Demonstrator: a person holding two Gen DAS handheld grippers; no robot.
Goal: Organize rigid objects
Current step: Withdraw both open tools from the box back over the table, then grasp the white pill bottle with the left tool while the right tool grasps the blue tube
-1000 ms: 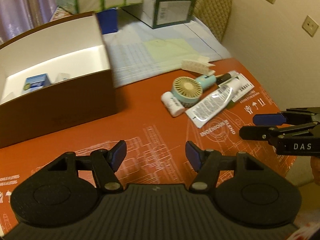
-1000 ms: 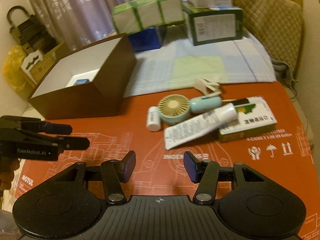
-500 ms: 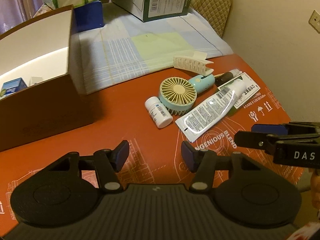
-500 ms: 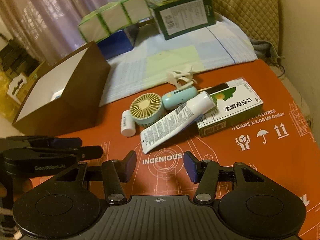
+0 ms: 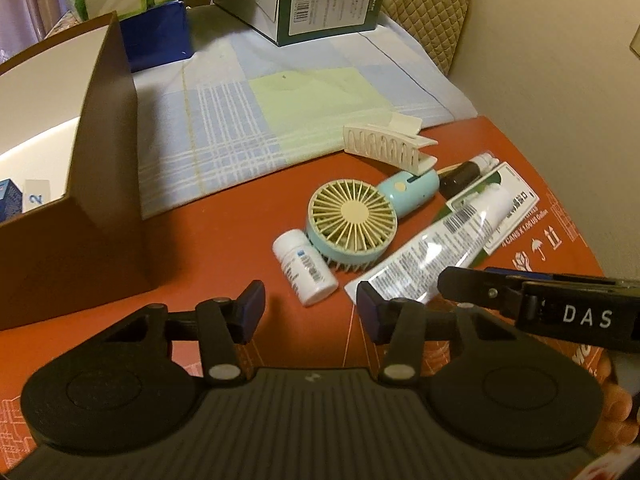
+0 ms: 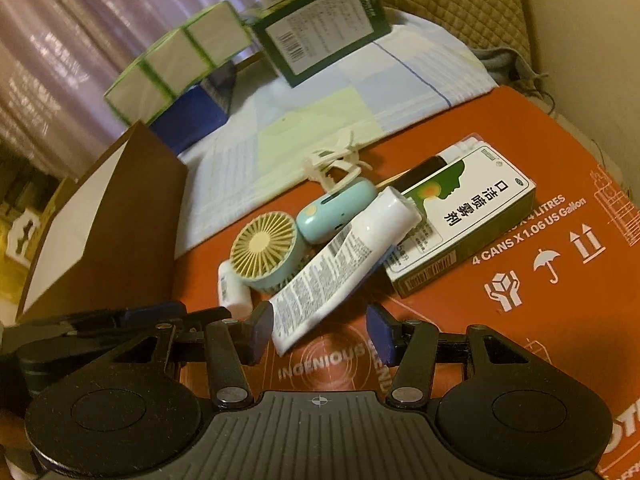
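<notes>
Both sets of jaws are empty: our left gripper (image 5: 310, 306) is closing on air just short of the small white bottle (image 5: 304, 266), and our right gripper (image 6: 318, 328) is half open at the flat tail of the glossy tube (image 6: 340, 264). We judge the round bottle could roll away, and the tube, propped on the carton (image 6: 460, 220), could drag the ribbed fan (image 5: 352, 224). All lie well apart from the brown box (image 5: 72, 216).

Orange cardboard sheet (image 5: 224, 248): fan (image 5: 352, 226), pill bottle (image 5: 306, 268), tube (image 5: 436, 248), box (image 5: 72, 216).
</notes>
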